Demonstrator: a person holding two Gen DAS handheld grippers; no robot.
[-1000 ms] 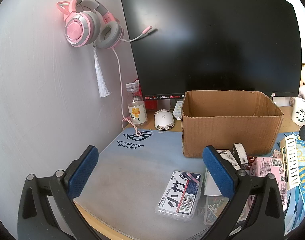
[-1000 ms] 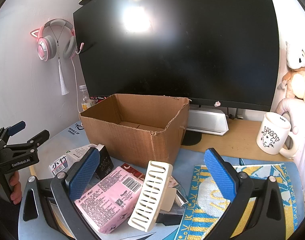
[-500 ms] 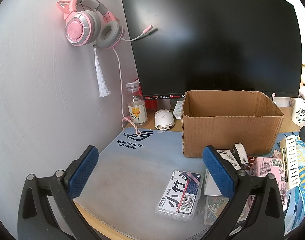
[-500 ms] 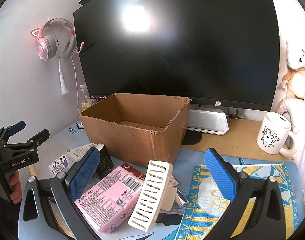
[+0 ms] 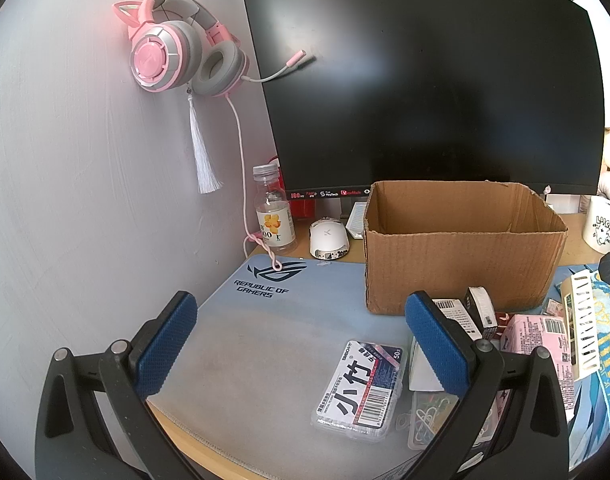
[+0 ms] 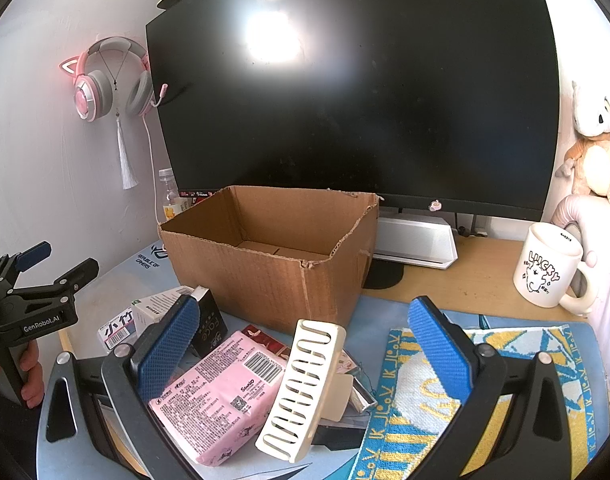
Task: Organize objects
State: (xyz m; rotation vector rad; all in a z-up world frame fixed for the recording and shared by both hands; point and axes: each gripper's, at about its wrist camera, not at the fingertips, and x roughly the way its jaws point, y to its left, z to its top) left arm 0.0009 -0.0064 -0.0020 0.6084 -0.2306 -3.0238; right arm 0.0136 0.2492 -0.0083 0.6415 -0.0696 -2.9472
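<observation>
**Tongs idle, box unfilled**

Both tongs, left (image 5: 301, 342) and right (image 6: 305, 350), are held spread wide with nothing gripped. The open brown cardboard box (image 6: 273, 256) on the counter (image 6: 485, 276) appears bare inside, so sorting is judged not yet begun. Left loose in front of it are the pink tissue packet (image 6: 221, 392), cream slotted hair claw (image 6: 301, 388), clear plastic toothpick case (image 5: 361, 388), black carton (image 6: 211, 330) and blue-yellow woven towel (image 6: 417, 408)

A home gaming desk: a big monitor (image 6: 345, 88), pink cat-ear headset (image 5: 177, 56), plush toy (image 6: 595, 156).
</observation>
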